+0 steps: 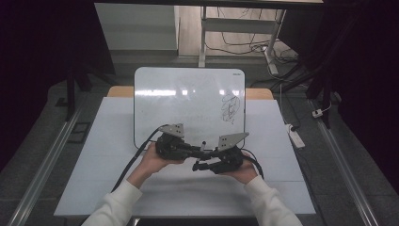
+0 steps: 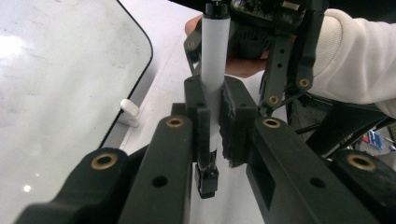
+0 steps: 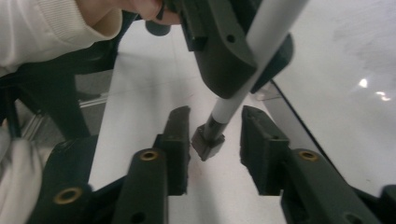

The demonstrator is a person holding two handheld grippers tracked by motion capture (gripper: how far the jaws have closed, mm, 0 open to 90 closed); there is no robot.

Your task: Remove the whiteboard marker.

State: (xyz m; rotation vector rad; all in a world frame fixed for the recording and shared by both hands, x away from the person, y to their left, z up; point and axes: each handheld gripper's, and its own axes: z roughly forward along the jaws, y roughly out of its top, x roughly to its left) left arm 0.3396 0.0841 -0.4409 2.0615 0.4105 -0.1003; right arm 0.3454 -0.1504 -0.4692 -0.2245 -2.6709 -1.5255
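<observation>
left tongs (image 2: 212, 112) clamp marker (image 2: 215, 60) | right tongs (image 3: 215, 140) apart around its cap (image 3: 208, 140)

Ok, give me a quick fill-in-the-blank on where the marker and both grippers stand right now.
1. The left gripper is shut on the ____ barrel of the marker.
2. The marker's black end lies between the jaws of the ____ gripper, whose pads do not press on it.
3. The whiteboard bears a dark scribble on its ____ side in the high view.

Missing words: white; right; right
</observation>
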